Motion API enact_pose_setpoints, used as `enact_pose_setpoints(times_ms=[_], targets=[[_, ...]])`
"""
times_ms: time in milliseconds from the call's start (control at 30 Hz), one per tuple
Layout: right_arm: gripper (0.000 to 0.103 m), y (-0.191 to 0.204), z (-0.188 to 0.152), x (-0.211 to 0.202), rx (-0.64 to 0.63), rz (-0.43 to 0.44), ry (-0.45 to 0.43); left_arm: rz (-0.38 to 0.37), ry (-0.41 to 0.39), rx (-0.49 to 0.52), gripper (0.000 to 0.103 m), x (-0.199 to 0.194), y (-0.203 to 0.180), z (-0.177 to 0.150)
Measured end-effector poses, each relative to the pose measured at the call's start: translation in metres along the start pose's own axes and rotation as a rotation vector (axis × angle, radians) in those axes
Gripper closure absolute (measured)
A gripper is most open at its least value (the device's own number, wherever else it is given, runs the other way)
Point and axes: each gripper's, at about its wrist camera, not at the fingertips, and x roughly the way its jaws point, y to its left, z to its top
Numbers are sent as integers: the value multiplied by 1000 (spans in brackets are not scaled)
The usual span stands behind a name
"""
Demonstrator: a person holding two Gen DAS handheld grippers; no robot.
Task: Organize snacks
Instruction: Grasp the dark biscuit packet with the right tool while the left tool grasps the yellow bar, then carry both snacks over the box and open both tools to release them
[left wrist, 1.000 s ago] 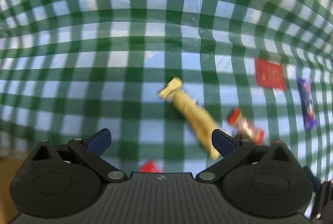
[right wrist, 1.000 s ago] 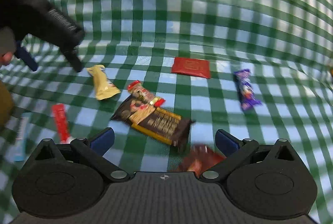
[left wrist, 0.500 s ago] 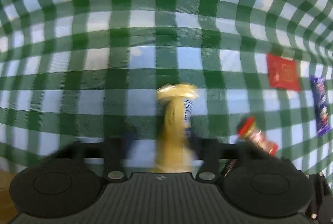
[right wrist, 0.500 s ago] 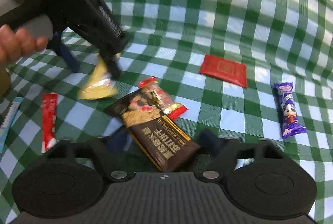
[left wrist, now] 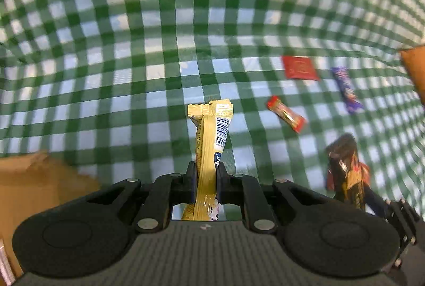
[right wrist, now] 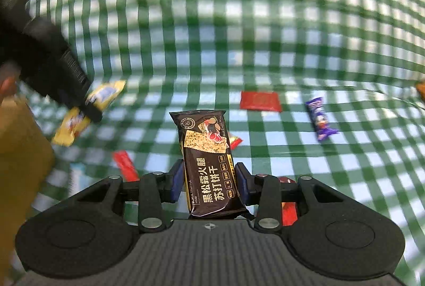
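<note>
In the left wrist view my left gripper (left wrist: 206, 174) is shut on a yellow snack bar (left wrist: 212, 132), which sticks up between the pads, clear of the green checked cloth (left wrist: 132, 47). The right wrist view shows my right gripper (right wrist: 209, 179) with its jaws closing on a dark brown cracker pack (right wrist: 204, 142). The pads press on both its sides and it is off the cloth. That same view shows the left gripper (right wrist: 87, 105) at the left, with the yellow snack bar (right wrist: 103, 94) in it. The cracker pack (left wrist: 345, 163) also shows at the lower right of the left wrist view.
On the cloth lie a flat red packet (right wrist: 260, 101), a purple bar (right wrist: 320, 118), a small red and gold snack (left wrist: 285, 113), a red stick (right wrist: 124, 163) and a pale blue packet (right wrist: 77, 174). A brown cardboard box (left wrist: 39, 179) stands at the left.
Both grippers went from open above the snacks to closed on them. The yellow bar and the cracker pack have come up off the cloth.
</note>
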Motion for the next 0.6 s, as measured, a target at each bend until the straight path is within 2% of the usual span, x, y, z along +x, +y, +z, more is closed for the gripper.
enact_pose_setpoints(times_ms=[100, 267, 367, 467, 600], targets=[[60, 21, 2, -58, 64, 12, -58, -8, -41, 32, 88, -57, 5, -32], [60, 68, -1, -142, 123, 49, -100, -5, -95, 29, 88, -148, 40, -103], [60, 101, -8, -185, 135, 84, -104, 55, -146, 31, 88, -197, 64, -149], [60, 139, -20, -226, 118, 114, -92, 106, -170, 27, 88, -231, 87, -194], [60, 188, -46, -260, 77, 186, -44, 117, -165, -44, 88, -261, 119, -251]])
